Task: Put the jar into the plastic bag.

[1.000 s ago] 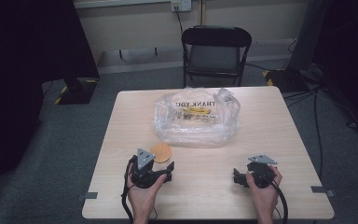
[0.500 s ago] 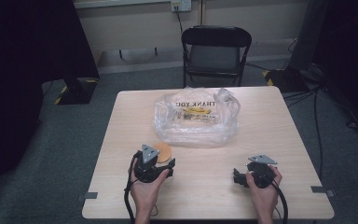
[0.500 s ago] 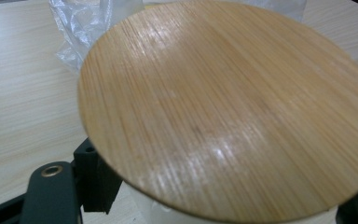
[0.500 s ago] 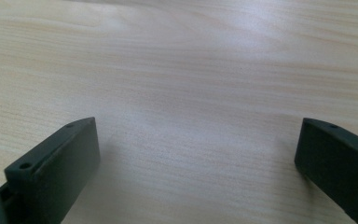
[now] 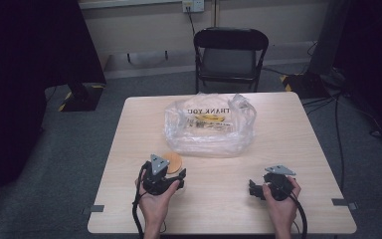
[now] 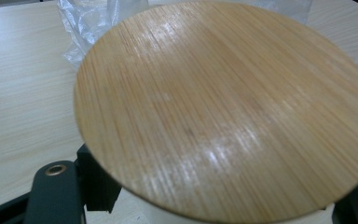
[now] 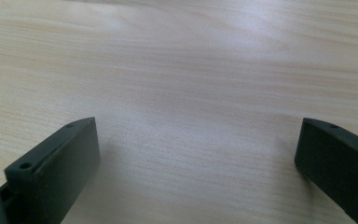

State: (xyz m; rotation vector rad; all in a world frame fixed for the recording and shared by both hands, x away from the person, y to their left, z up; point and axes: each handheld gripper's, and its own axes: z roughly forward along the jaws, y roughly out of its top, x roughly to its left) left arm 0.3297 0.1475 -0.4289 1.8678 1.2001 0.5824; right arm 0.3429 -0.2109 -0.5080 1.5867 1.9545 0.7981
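A round bamboo lid [image 6: 223, 107] tops a white container [image 6: 168, 215] and fills most of the left gripper view. In the high view the lid is a small orange disc [image 5: 173, 162] on the table just in front of my left gripper [image 5: 171, 178]. That gripper's black fingers [image 6: 56, 191] stand wide apart on either side of the white body, under the lid's rim. I cannot tell whether they press on it. My right gripper [image 5: 253, 188] rests low at the table's near right. Its jaws [image 7: 196, 163] are spread open over bare wood, with nothing between them.
A crumpled clear plastic bag [image 5: 210, 127] printed "THANK YOU" lies at the middle of the light wooden table [image 5: 303, 149], just beyond the container. A black folding chair [image 5: 230, 55] stands behind the far edge. Bare tabletop lies between the two grippers.
My left gripper has slid forward a little, up to the lidded container. The right gripper and the bag have stayed put.
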